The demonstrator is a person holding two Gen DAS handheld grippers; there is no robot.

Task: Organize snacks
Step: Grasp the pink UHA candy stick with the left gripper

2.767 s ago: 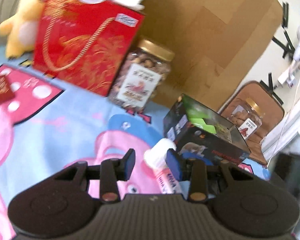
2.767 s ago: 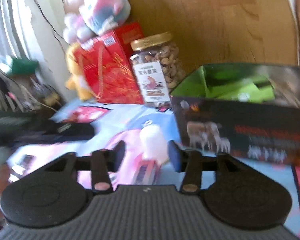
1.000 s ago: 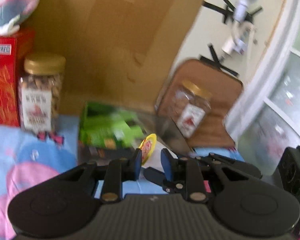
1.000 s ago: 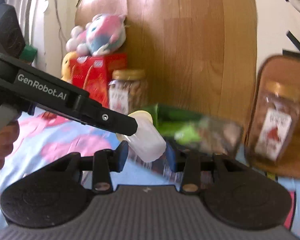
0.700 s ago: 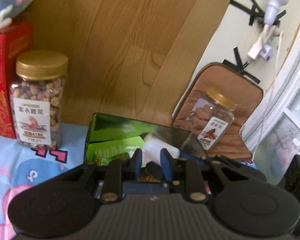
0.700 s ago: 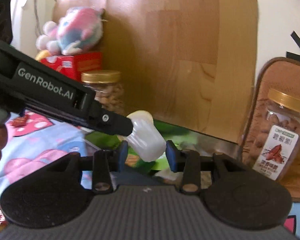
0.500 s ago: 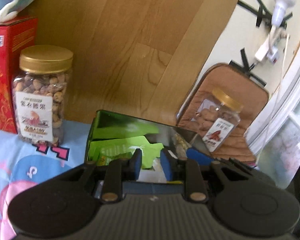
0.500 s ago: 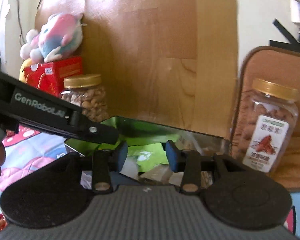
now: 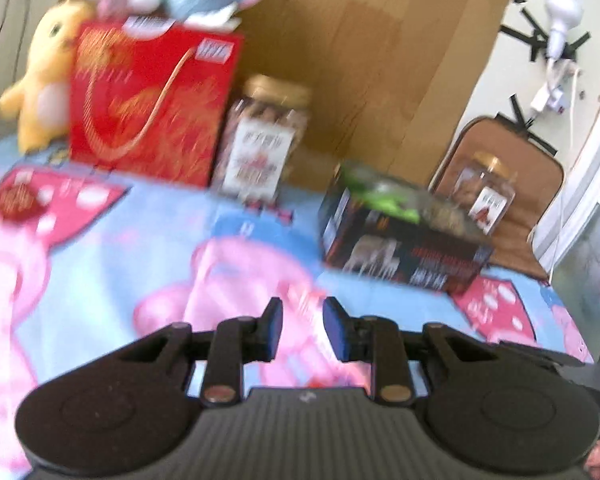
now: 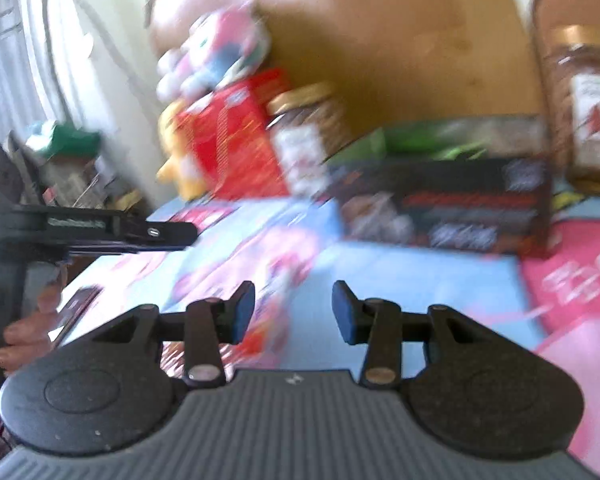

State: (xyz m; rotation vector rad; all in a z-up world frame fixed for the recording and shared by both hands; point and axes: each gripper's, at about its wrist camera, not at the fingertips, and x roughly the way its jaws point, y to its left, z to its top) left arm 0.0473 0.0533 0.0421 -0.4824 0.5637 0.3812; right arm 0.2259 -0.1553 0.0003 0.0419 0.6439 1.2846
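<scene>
Since half a second ago both my claws have pulled back from over the snack box [image 9: 404, 236] to above the cartoon blanket [image 9: 100, 264]; the white bottle the two of them carried toward the box no longer shows in either view, so I judge it went in. Both views are smeared by motion.

The left gripper [image 9: 300, 322] stands with its jaws slightly apart and nothing between them. The right gripper [image 10: 294, 310] is spread wide and empty too. From the right wrist I see the left tool reaching in from the left edge, well apart from my right fingers.

I judge the task partly done. The box sits toward the far right part of the blanket, lid up, green packets showing inside. A pink-and-red packet [image 9: 320, 320], blurred, lies on the blanket just past the left claw and partly behind it; in the right view the same packet [image 10: 268, 312] sits beside the left fingertip. That looks like the next snack to collect. The nut jar [image 9: 264, 148] and red gift bag [image 9: 148, 104] stand along the far edge, a second jar [image 9: 486, 200] beyond the box.
</scene>
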